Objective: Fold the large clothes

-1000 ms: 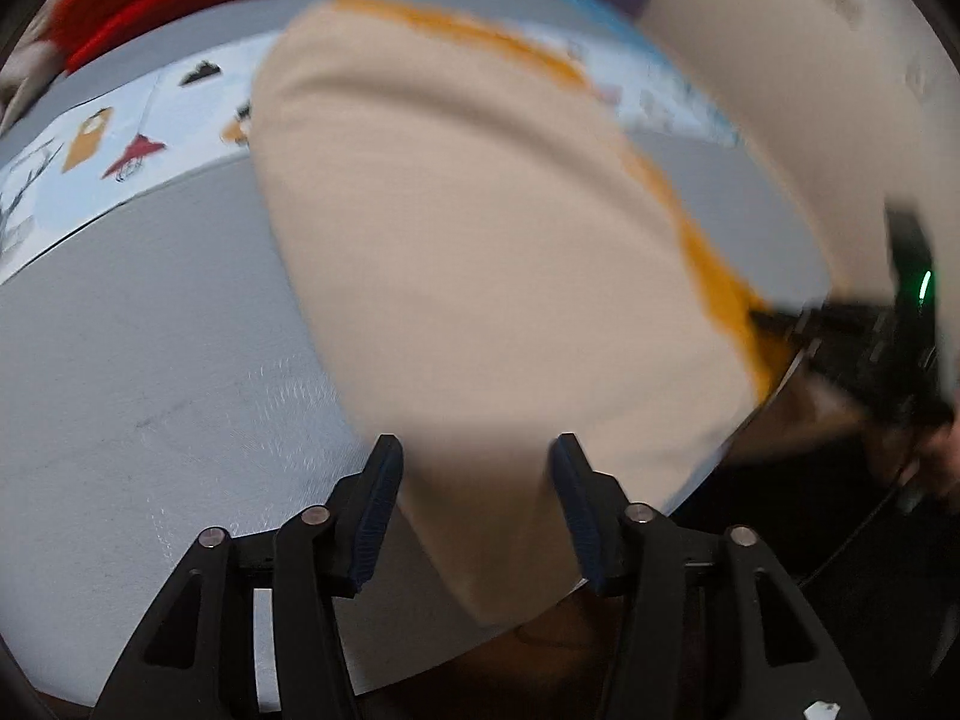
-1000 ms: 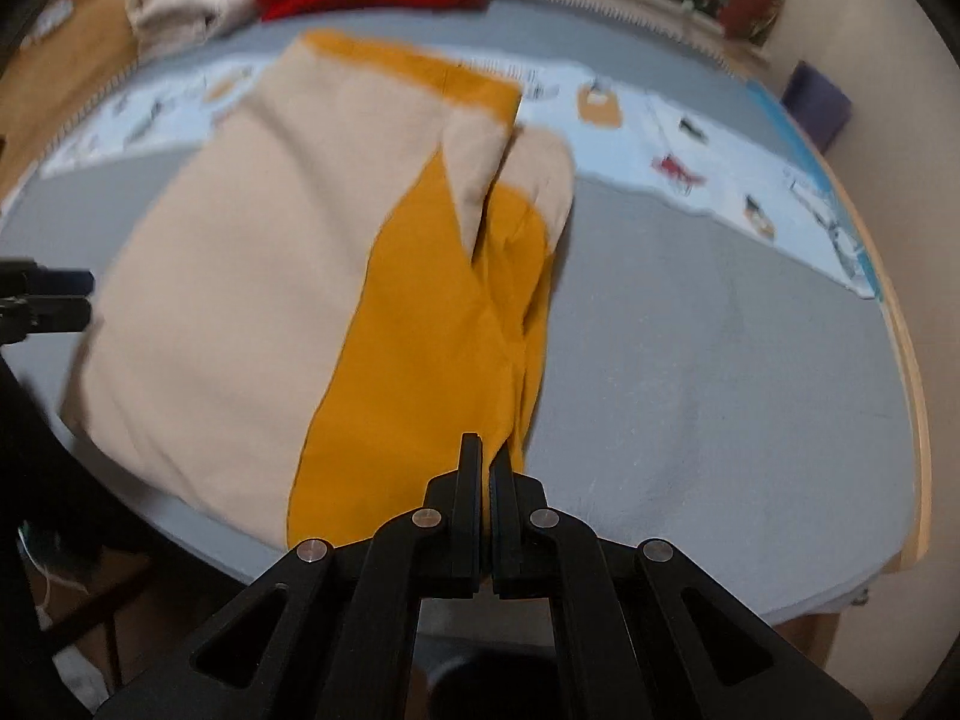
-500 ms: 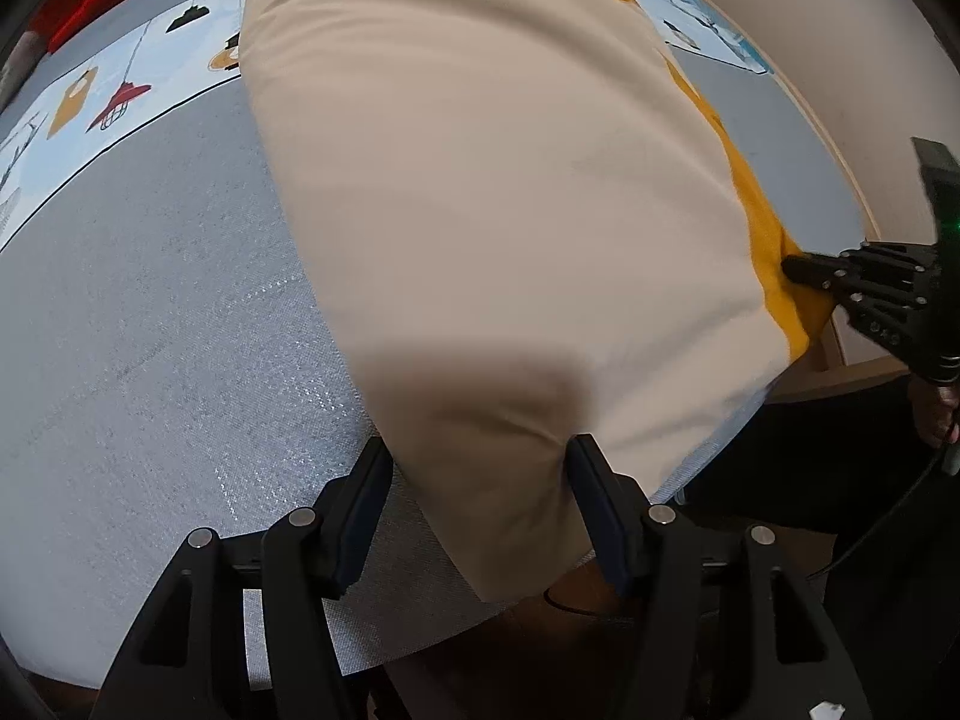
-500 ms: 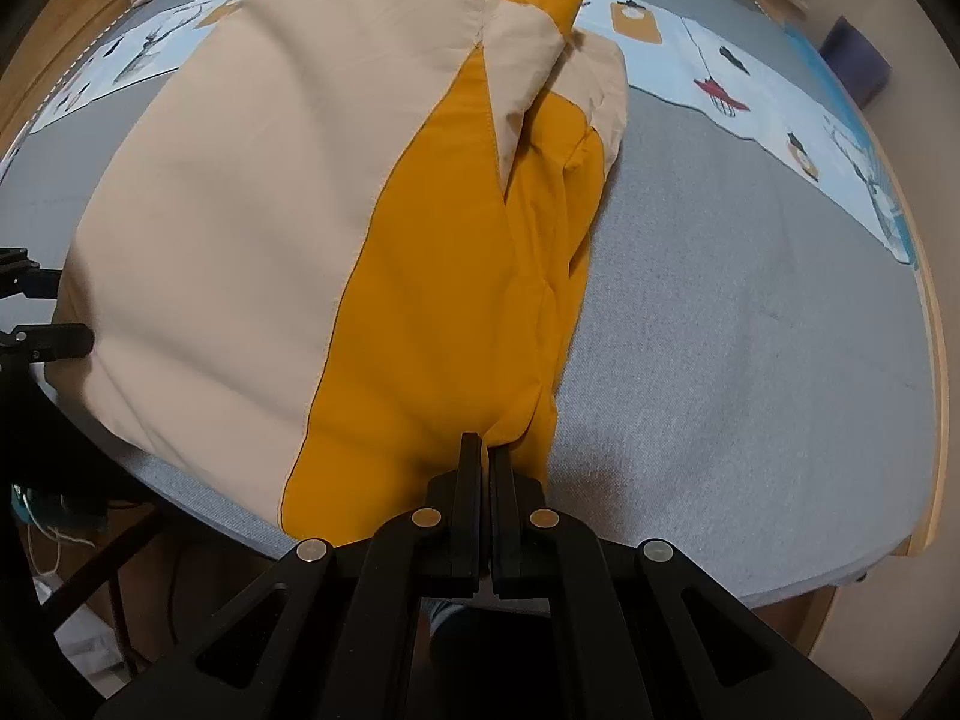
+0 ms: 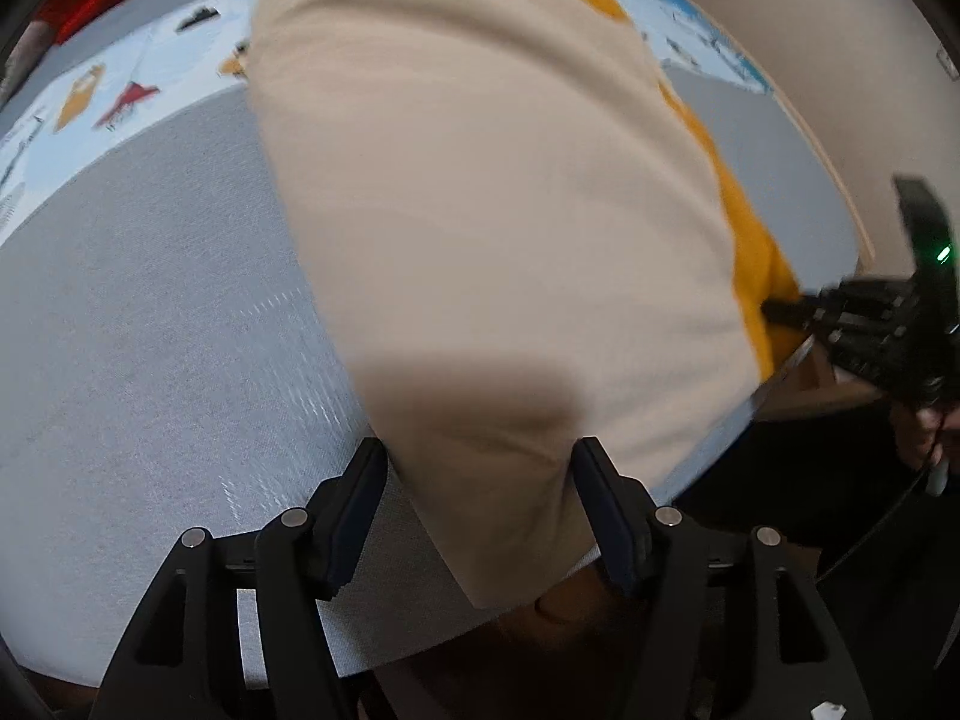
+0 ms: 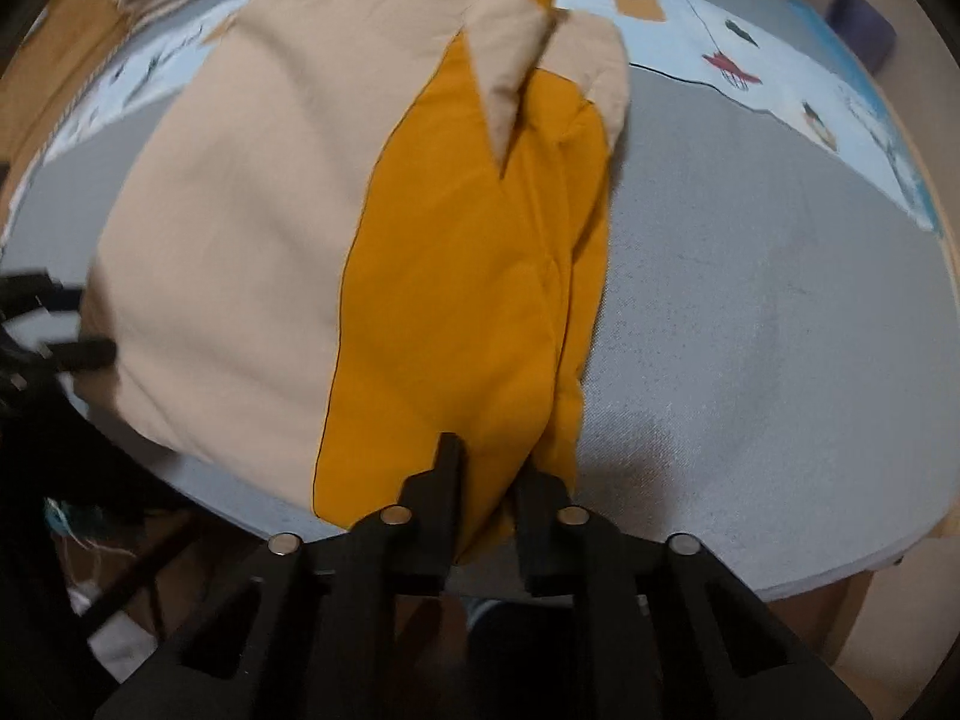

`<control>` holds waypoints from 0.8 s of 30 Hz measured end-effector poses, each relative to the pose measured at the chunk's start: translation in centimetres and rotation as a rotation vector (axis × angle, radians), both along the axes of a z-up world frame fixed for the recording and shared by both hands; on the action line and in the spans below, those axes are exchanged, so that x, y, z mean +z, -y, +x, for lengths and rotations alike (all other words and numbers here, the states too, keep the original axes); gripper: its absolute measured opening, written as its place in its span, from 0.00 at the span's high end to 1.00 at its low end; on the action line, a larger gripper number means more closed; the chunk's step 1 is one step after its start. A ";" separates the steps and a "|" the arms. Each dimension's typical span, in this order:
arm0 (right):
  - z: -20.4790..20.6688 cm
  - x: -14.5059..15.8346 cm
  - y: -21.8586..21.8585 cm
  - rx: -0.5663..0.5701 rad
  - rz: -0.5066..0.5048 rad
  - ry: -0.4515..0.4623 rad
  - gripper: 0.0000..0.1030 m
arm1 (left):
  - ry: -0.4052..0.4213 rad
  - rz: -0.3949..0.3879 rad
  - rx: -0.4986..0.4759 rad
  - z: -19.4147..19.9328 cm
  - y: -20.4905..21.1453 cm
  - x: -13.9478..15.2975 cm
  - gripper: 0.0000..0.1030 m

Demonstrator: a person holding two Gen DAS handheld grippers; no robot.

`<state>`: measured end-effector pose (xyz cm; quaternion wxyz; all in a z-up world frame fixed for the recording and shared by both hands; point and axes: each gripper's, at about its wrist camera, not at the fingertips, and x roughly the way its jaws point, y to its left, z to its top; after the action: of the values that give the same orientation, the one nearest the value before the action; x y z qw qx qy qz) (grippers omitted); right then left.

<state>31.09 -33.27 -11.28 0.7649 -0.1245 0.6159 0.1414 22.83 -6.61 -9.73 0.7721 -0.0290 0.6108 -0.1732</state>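
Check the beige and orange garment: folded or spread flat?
Folded. The garment lies as a compact stack on the grey table, orange layers doubled along its right side, a beige flap turned over on top.

Left gripper (image 5: 477,468) points steeply down, jaws wide and opening; right gripper (image 6: 489,468) (barely parted) is opening too.

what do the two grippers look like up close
Both are black plastic. The left gripper has long flat fingers with dark pads, on open triangular frames with round silver pins. The right gripper is built the same; seen from the left wrist view, a green light glows on its body, and a thin black cable hangs below.
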 end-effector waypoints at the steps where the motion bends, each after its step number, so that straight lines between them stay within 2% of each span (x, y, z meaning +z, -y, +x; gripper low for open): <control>1: 0.1 -0.3 0.0 -0.007 -0.013 -0.010 0.90 | 0.026 -0.003 0.011 0.1 -0.2 0.5 0.40; 2: 0.1 -0.5 0.1 -0.010 -0.027 -0.017 0.90 | 0.060 -0.017 0.033 0.2 -0.7 1.3 0.40; 4: -0.1 -1.0 -0.3 -0.006 -0.059 -0.027 0.91 | 0.075 -0.047 0.063 0.4 -1.4 1.6 0.40; 6: 0.1 -1.4 -0.5 -0.001 -0.083 -0.033 0.91 | 0.043 -0.035 0.087 0.9 -1.8 0.8 0.41; 8: 0.2 -1.6 -0.7 -0.001 -0.094 -0.043 0.91 | -0.018 -0.009 0.091 1.3 -1.8 -0.6 0.39; 9: 0.2 -1.6 -0.7 -0.005 -0.090 -0.047 0.91 | -0.048 -0.029 0.113 1.5 -2.2 -1.0 0.39; 12: 0.9 -0.2 0.6 -0.086 0.000 -0.046 0.90 | -0.052 -0.104 0.156 1.9 -3.3 -0.2 0.39; 15: 1.9 2.8 3.2 -0.234 0.147 0.057 0.75 | -0.045 -0.165 0.225 2.5 -5.0 0.3 0.40; 17: 2.4 4.4 5.0 -0.327 0.232 0.126 0.56 | -0.060 -0.201 0.280 3.1 -6.1 -0.1 0.40; 18: 2.6 4.5 5.4 -0.346 0.257 0.127 0.52 | -0.079 -0.235 0.320 3.5 -6.9 -0.5 0.40; 20: 3.3 3.5 5.4 -0.358 0.314 0.060 0.39 | -0.106 -0.293 0.374 4.5 -7.7 -1.2 0.39; 24: 4.8 0.8 3.6 -0.310 0.278 -0.053 0.39 | -0.149 -0.398 0.457 6.5 -9.1 -2.7 0.38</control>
<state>35.92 -36.85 -10.45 0.7709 0.0822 0.6221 0.1089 29.38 2.48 -12.39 0.7234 -0.3289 0.5973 -0.1086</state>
